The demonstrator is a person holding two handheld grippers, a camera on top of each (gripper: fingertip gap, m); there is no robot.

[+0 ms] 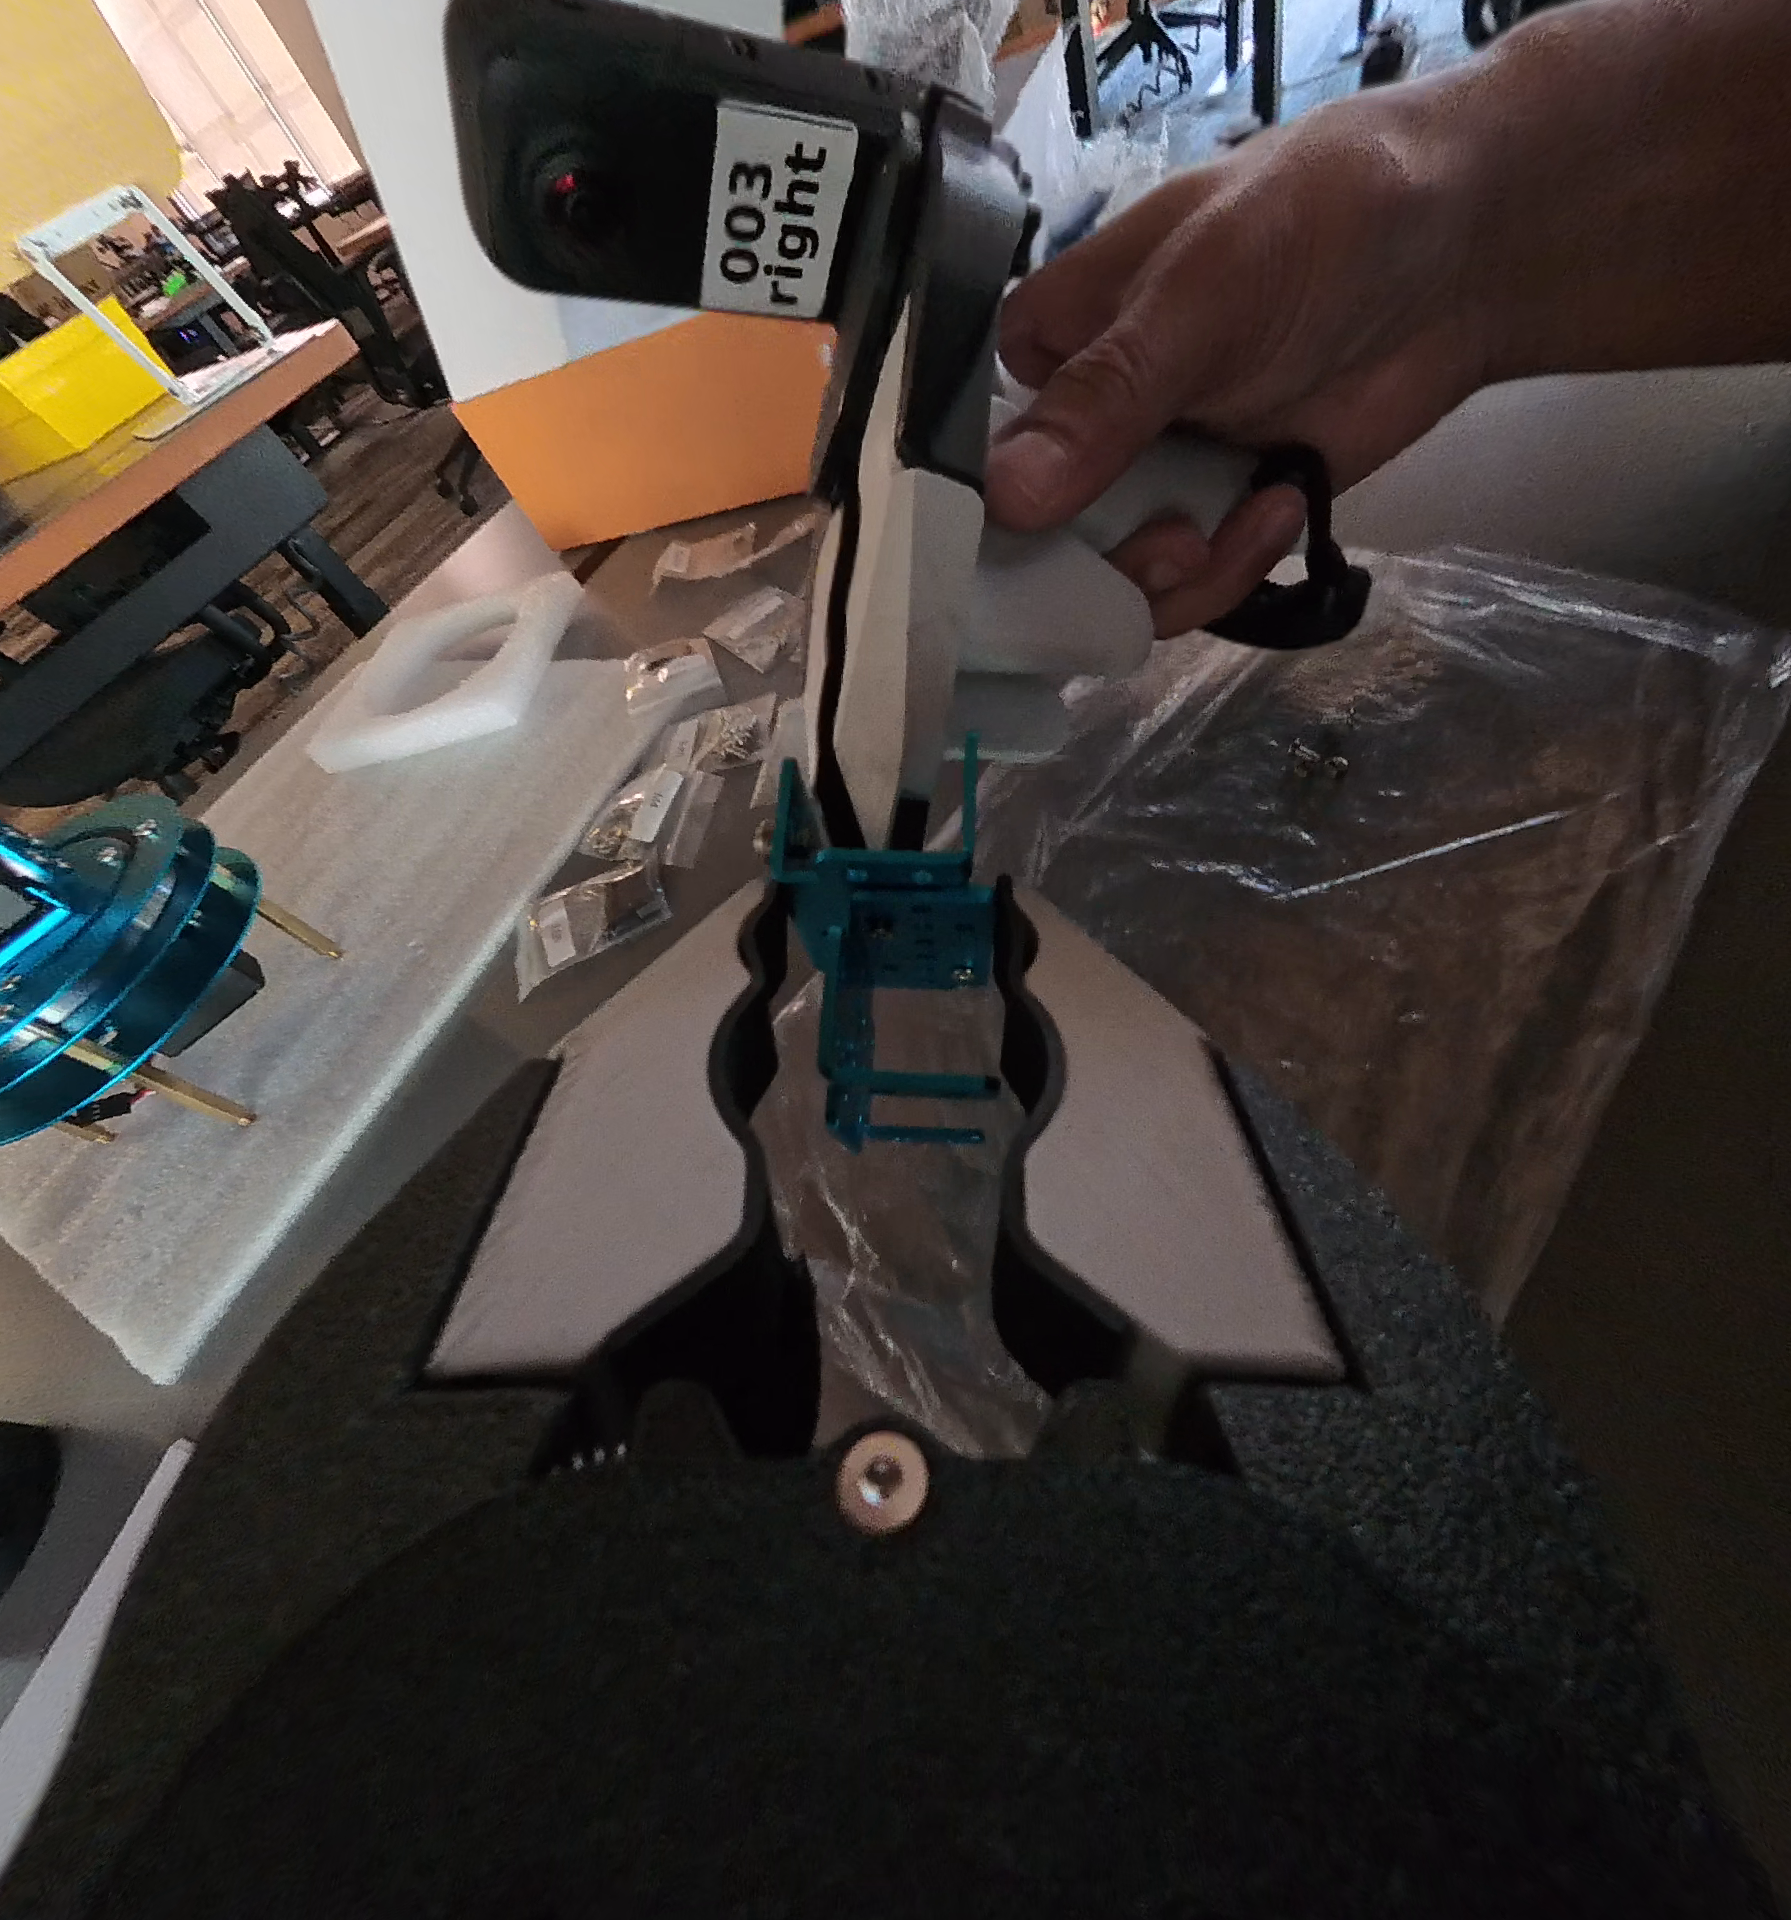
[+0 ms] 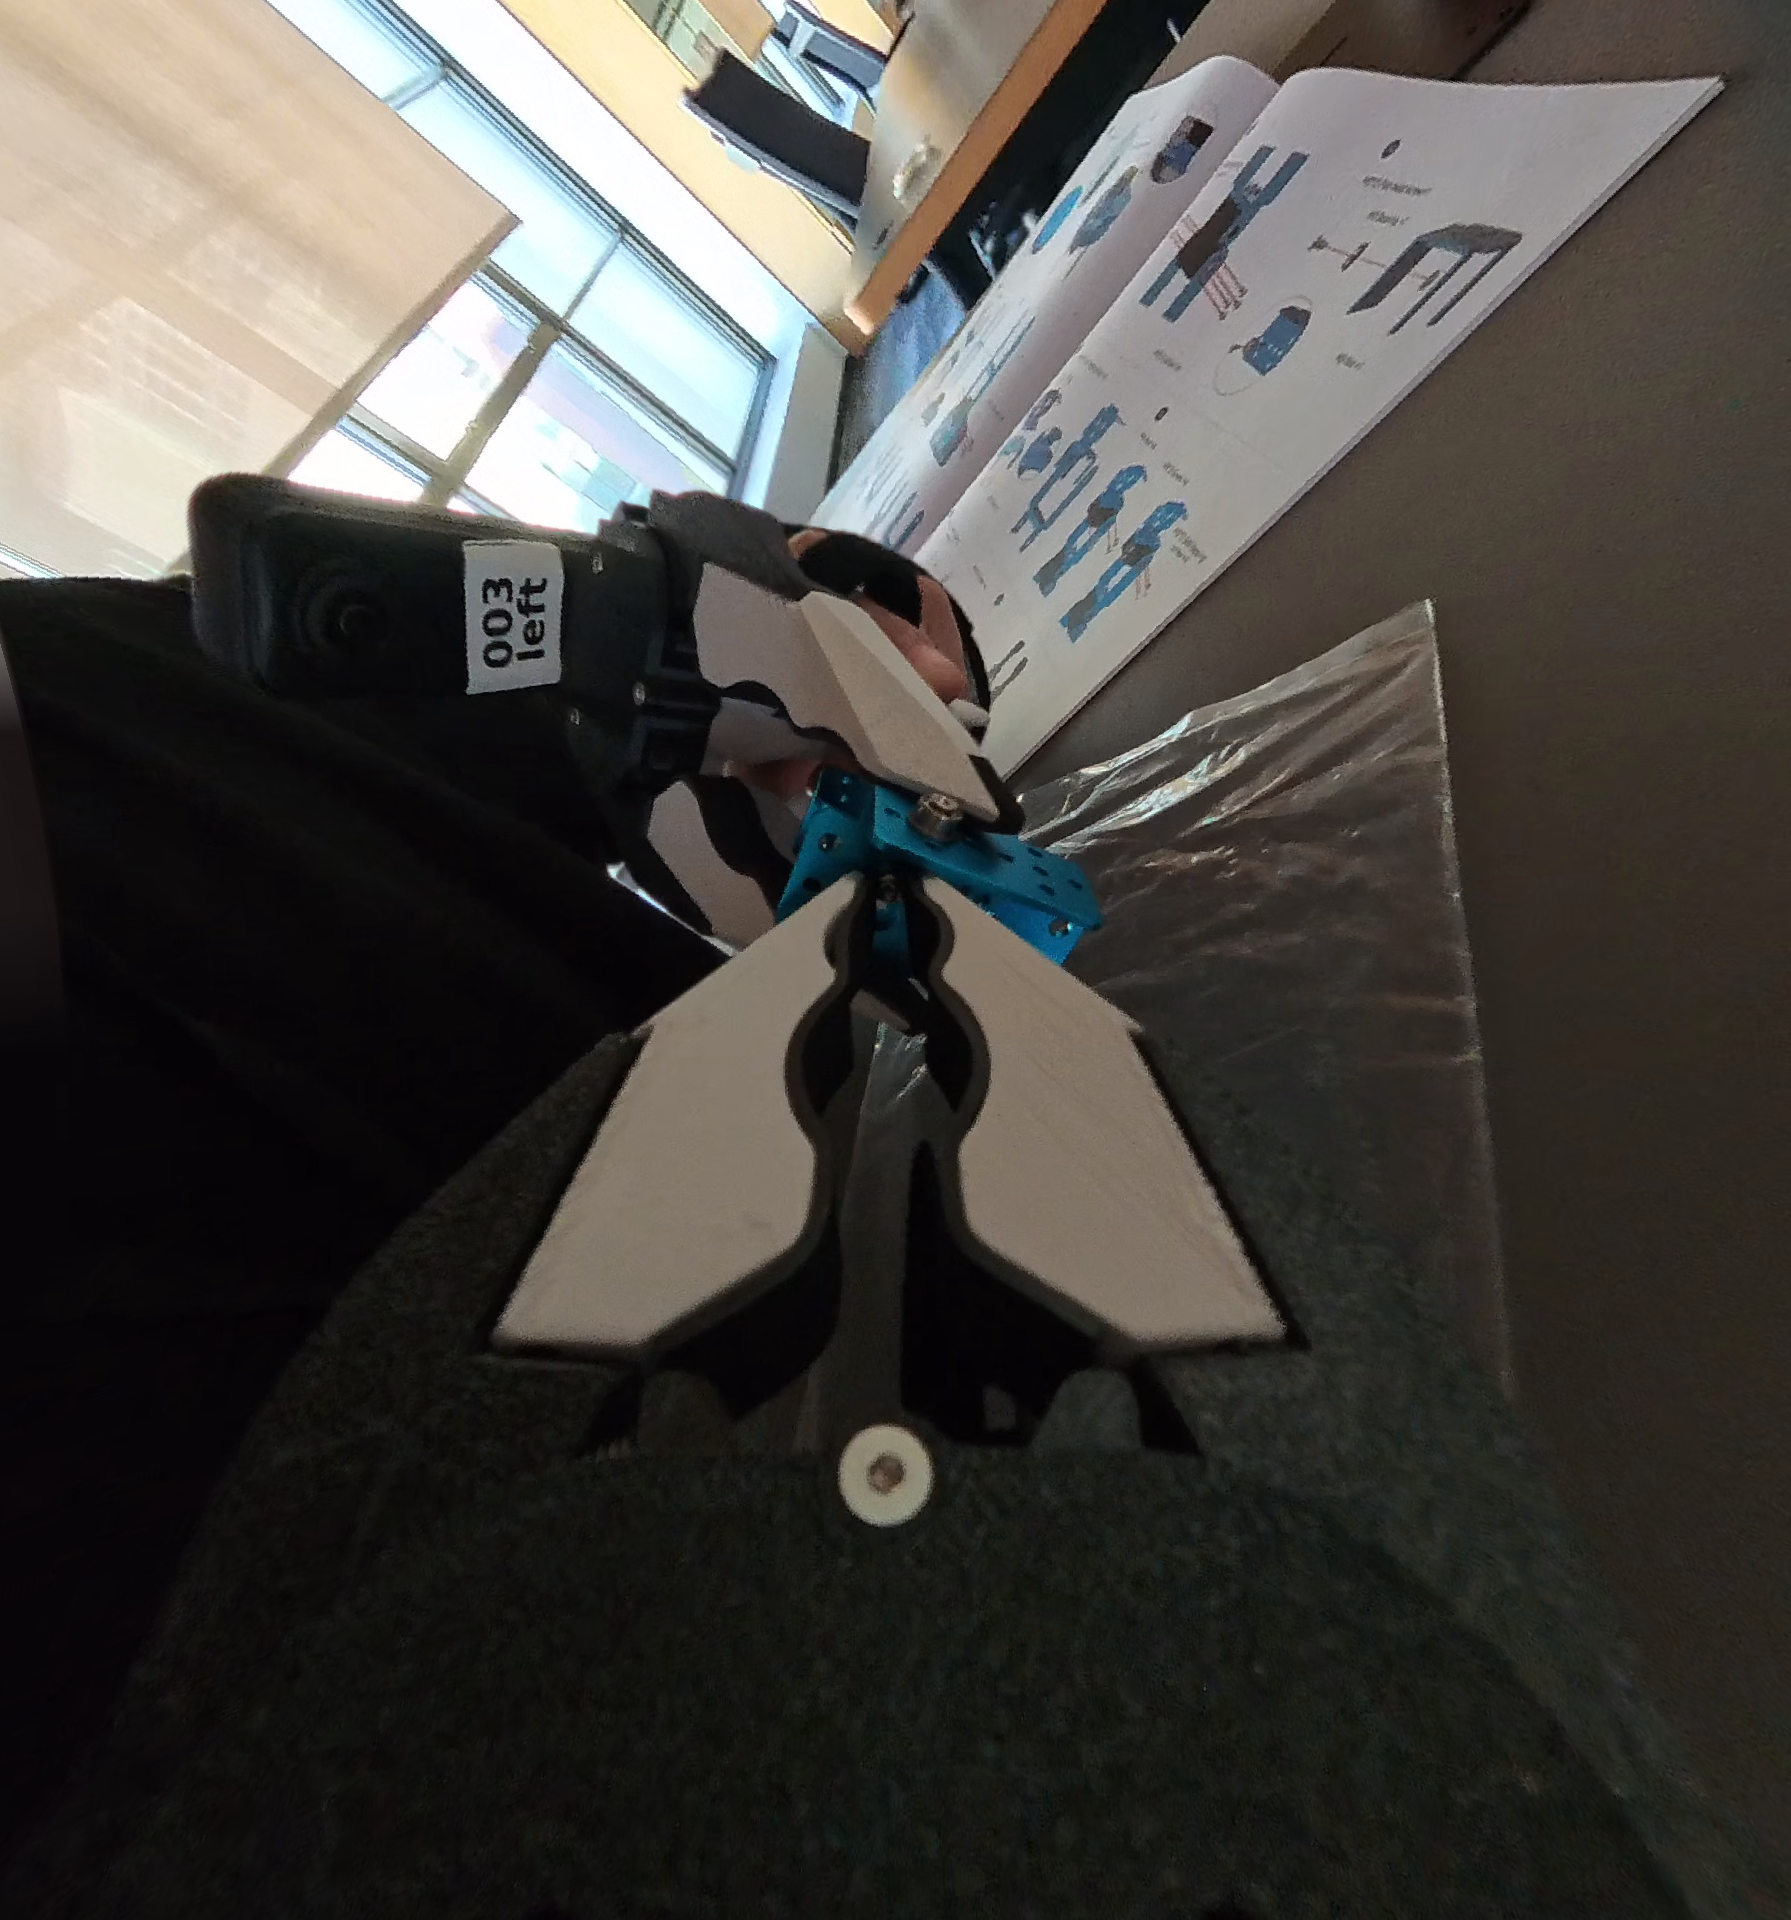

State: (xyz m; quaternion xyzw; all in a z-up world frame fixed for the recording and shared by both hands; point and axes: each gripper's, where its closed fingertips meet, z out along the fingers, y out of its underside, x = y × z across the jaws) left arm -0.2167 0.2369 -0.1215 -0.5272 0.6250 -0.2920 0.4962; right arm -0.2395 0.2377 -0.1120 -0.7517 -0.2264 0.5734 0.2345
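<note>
Blue metal bracket (image 1: 886,935) sits up in the air between my two grippers, above a clear plastic bag (image 1: 1390,883). My left gripper (image 1: 886,914) has its fingers pinching the bracket from both sides. My right gripper (image 2: 886,888) pinches a thin part of the same bracket (image 2: 932,862) at its fingertips. A hand (image 1: 1286,312) holds that gripper from above. Left of my left fingers lie small bags of screws (image 1: 662,790), a white foam piece (image 1: 444,686) and a blue round part (image 1: 91,966). Past my right fingers lies an open picture booklet (image 2: 1286,343).
</note>
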